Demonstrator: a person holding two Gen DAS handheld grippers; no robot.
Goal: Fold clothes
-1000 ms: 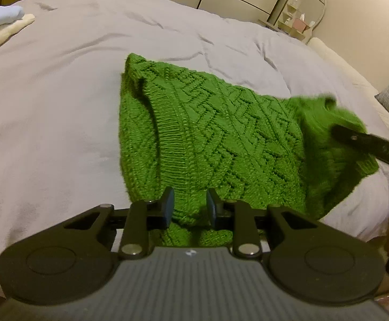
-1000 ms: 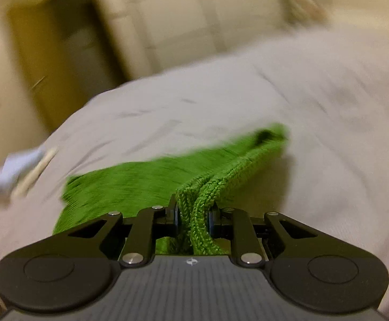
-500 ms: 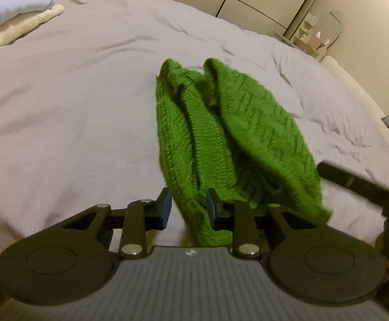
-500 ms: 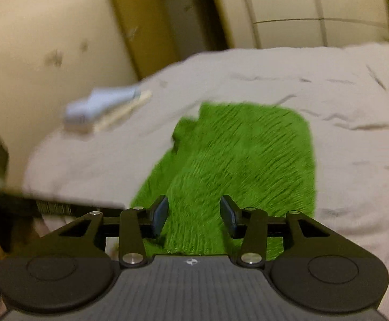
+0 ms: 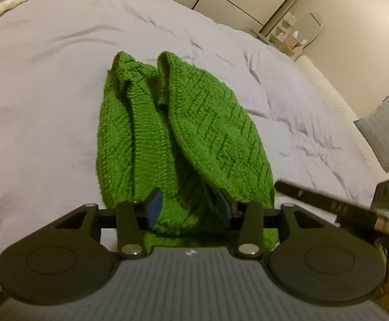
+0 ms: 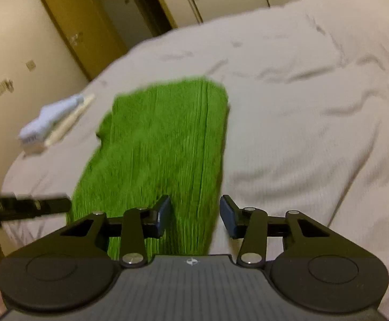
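A wide bed (image 5: pixel 60 85) under a pale grey cover fills both views. On it lies a green knitted sweater (image 5: pixel 173 133), gathered lengthwise into a long bundle with two side panels folded toward the middle, its near end at the bed's edge.

The left tool (image 5: pixel 189 211) has its jaws parted, straddling the sweater's near end with knit bulging between them; nothing looks pinched. The right tool (image 6: pixel 195 218) is also spread apart and empty, hovering over the sweater's near right edge.

Risks, as a judgement: the loose, thick knit could spring apart, and the raised right panel may slump sideways. A shallow pinch might catch only one layer and drag the fold crooked.

The right view is motion-blurred, so the stitches and fold lines are unclear. The sweater's near hem is hidden behind the tools. Folded pale laundry (image 6: pixel 52 123) lies far off, cut off in the left view.
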